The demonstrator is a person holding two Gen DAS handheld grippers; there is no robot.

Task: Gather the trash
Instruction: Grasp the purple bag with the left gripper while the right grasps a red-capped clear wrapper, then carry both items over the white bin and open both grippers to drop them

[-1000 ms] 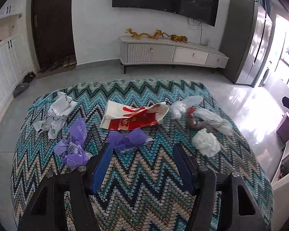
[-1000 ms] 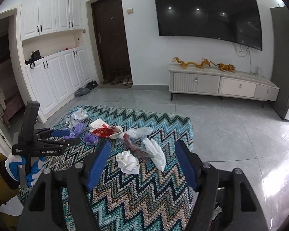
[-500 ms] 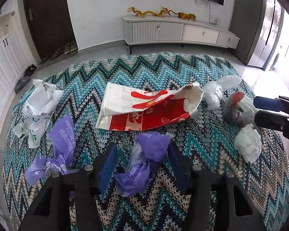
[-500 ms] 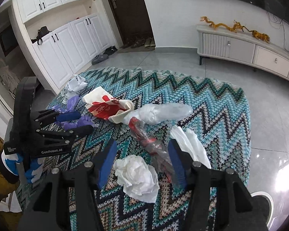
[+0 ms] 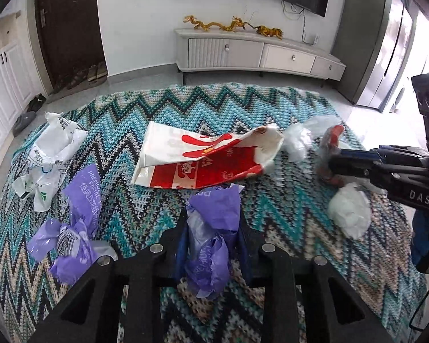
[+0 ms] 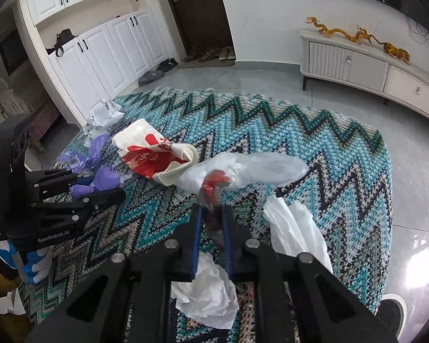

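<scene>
Right wrist view, "GenRobot.AI" on left hand-held gripper (image 6: 100, 184)

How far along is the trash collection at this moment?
Nothing looks collected yet; no bin is in view. In hand: the left claw has just been closing on a purple wrapper, the right claw on a red-and-clear wrapper. Left on the zigzag rug: the red-and-white bag, a white tissue and other scraps.

The left gripper (image 5: 211, 234) has just closed its jaws on a crumpled purple wrapper (image 5: 211, 237).
</scene>
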